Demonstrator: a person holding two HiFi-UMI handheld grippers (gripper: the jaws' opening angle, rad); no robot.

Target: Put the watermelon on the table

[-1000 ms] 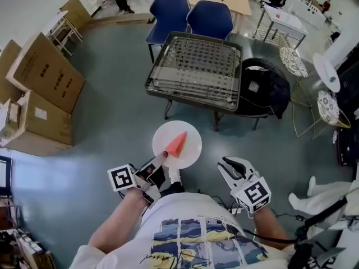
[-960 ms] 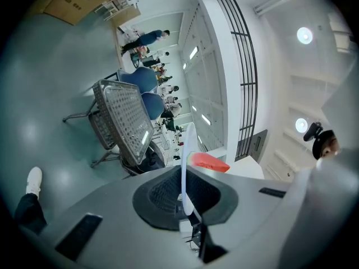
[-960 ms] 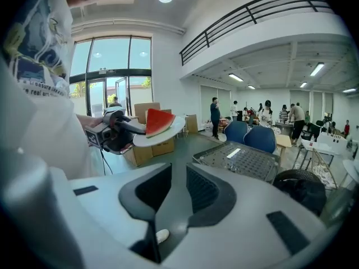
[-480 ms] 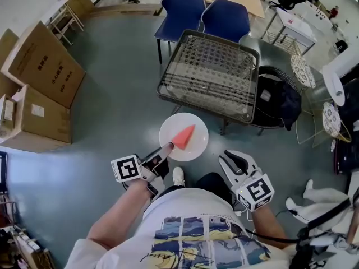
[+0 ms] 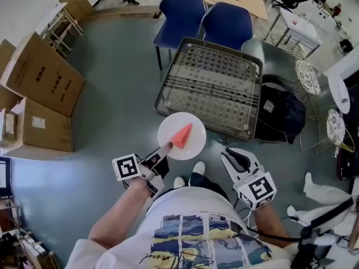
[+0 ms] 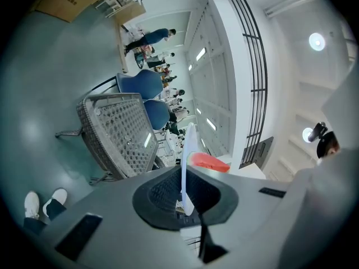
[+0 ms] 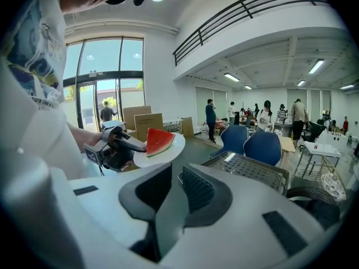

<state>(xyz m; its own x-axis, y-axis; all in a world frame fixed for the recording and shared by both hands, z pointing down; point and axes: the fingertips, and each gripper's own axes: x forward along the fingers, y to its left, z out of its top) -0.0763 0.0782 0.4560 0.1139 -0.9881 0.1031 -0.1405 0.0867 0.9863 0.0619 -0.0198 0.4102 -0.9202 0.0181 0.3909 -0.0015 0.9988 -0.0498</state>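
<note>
Gripping just the near rim of the white plate (image 5: 168, 130) with the left tongs (image 5: 164, 148), shut tight on its thin edge. Carrying the watermelon (image 5: 182, 135) wedge loose on top, just past those tips, not on the table (image 5: 210, 88) yet. Nothing in the right tongs (image 5: 235, 160), spread wide, off to the plate's side. Risky though: pinching a smooth glossy disc by one edge, so probably easy to tilt and lose that wet-looking red triangle. Also easy to clip the raised metal frame round the perforated, see-through tabletop farther ahead.
</note>
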